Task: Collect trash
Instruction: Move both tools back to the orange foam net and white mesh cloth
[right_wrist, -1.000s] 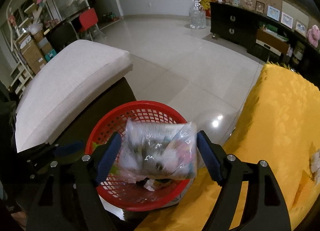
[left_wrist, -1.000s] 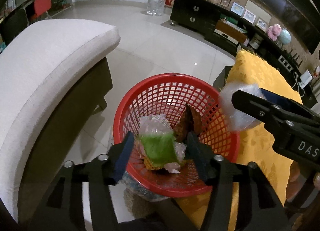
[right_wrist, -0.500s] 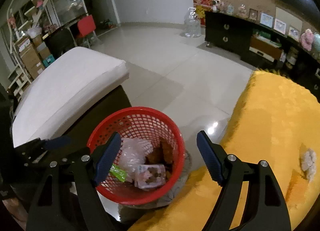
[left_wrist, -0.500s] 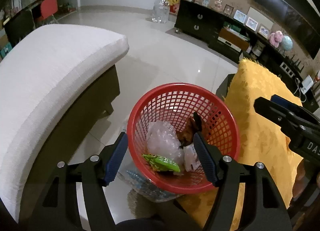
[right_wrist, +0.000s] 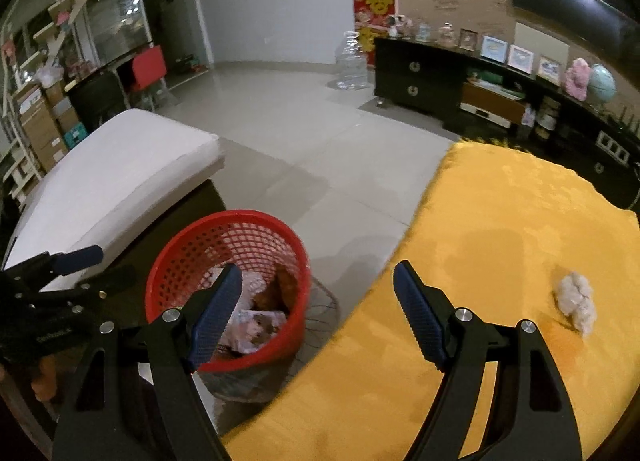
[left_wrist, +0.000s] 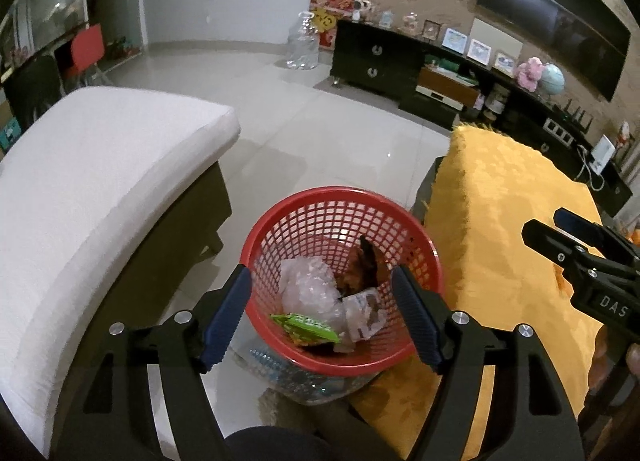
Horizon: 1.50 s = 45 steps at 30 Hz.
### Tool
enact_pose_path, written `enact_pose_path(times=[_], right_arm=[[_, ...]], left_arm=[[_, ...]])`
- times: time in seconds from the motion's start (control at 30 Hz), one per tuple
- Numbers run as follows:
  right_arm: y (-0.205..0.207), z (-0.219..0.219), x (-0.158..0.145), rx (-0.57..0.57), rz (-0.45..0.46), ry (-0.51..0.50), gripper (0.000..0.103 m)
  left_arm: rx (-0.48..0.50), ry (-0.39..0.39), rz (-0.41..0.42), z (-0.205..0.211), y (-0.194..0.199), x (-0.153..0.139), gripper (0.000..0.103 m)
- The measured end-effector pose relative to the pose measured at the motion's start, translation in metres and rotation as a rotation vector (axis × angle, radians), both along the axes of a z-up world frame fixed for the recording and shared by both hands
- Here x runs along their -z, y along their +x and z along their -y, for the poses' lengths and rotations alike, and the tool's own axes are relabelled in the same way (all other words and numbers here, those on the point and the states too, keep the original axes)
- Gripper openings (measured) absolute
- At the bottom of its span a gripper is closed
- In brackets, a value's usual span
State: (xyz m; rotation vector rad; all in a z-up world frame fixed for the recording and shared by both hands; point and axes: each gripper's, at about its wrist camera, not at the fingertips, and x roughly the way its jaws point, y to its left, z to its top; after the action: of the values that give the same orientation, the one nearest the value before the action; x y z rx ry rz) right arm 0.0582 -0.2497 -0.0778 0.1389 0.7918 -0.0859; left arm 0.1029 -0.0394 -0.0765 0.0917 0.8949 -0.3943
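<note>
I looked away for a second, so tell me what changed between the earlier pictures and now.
The right gripper let go of its clear plastic packet, which now lies in the red basket, then drew back over the yellow cloth toward the crumpled tissue. The left gripper released the green wrapper into the basket and pulled back. Both are open and empty; the basket stayed put.

The clear packet [right_wrist: 256,327] that the right claw [right_wrist: 316,313] gripped a second ago now lies in the basket [left_wrist: 424,245], its jaws spread and empty. That claw has swung toward 3 o'clock over the yellow surface [right_wrist: 500,221]. The left claw [left_wrist: 322,315] has risen, and the green wrapper [left_wrist: 306,325] lies at the basket's 6 o'clock.
</note>
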Motion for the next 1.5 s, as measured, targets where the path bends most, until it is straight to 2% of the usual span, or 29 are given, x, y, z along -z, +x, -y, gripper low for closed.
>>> enact_pose_path(times=[0.43,0.83,1.27,1.5], right_arm=[[-0.054,0.045,0.003,0.127,-0.007,-0.038,0.075],[-0.116,0.1,0.013,0.293,-0.019,-0.057,0.075],[-0.192,0.162,0.04,0.497,-0.058,-0.061,0.075],[-0.217,0.184,0.054,0.569,-0.063,-0.038,0.075]], left_arm=[[0.083,-0.001,0.032,0.029,-0.026,-0.012,0.072],[0.185,0.024,0.042,0.074,-0.049,-0.012,0.073],[0.33,0.06,0.019,0.14,-0.075,0.008,0.074],[0.433,0.091,-0.002,0.183,-0.092,0.025,0.075]])
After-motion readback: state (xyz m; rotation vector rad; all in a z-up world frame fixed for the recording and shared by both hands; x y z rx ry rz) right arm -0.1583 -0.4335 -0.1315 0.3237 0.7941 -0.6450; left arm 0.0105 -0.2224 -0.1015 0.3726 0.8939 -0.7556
